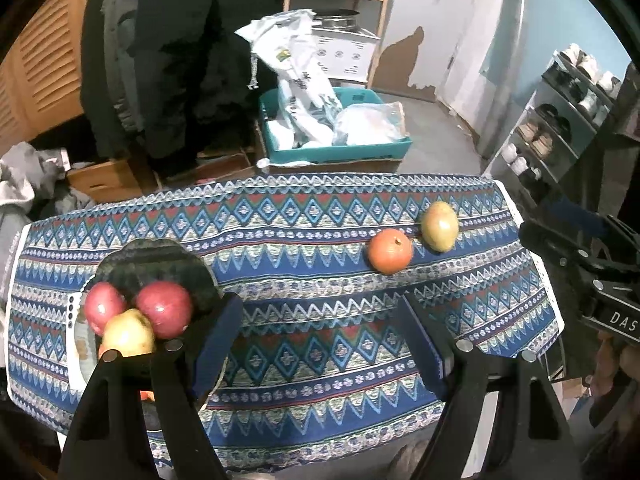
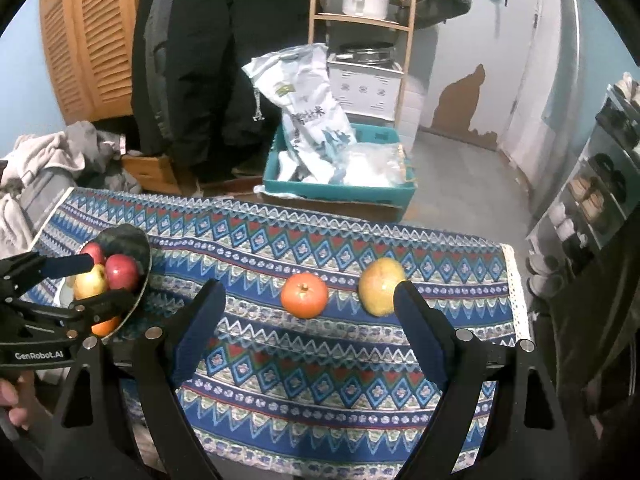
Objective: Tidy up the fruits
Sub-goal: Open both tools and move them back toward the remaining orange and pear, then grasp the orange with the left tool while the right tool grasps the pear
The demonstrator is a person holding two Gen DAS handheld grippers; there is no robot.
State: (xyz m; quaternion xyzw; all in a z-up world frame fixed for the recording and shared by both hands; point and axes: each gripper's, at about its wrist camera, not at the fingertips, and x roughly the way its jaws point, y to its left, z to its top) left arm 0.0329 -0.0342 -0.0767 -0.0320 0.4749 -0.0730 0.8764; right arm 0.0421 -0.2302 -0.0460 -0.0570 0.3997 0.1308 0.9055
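Note:
A dark bowl [image 1: 160,258] on the left of the patterned tablecloth [image 1: 304,344] holds two red apples [image 1: 164,308], a yellow apple [image 1: 128,336] and an orange fruit below them. The bowl also shows in the right wrist view [image 2: 124,240]. An orange [image 1: 390,251] and a yellow-green mango [image 1: 439,225] lie on the cloth at the right; the right wrist view shows the orange [image 2: 304,295] and the mango [image 2: 380,286] too. My left gripper [image 1: 320,324] is open and empty beside the bowl. My right gripper [image 2: 310,316] is open and empty just in front of the orange and mango.
Beyond the table stand a teal crate [image 2: 340,192] with white bags, a wooden shelf [image 2: 360,20] with pots, hanging dark coats [image 2: 192,60] and a shoe rack [image 2: 600,184] at the right. A pile of clothes [image 2: 48,160] lies at the left.

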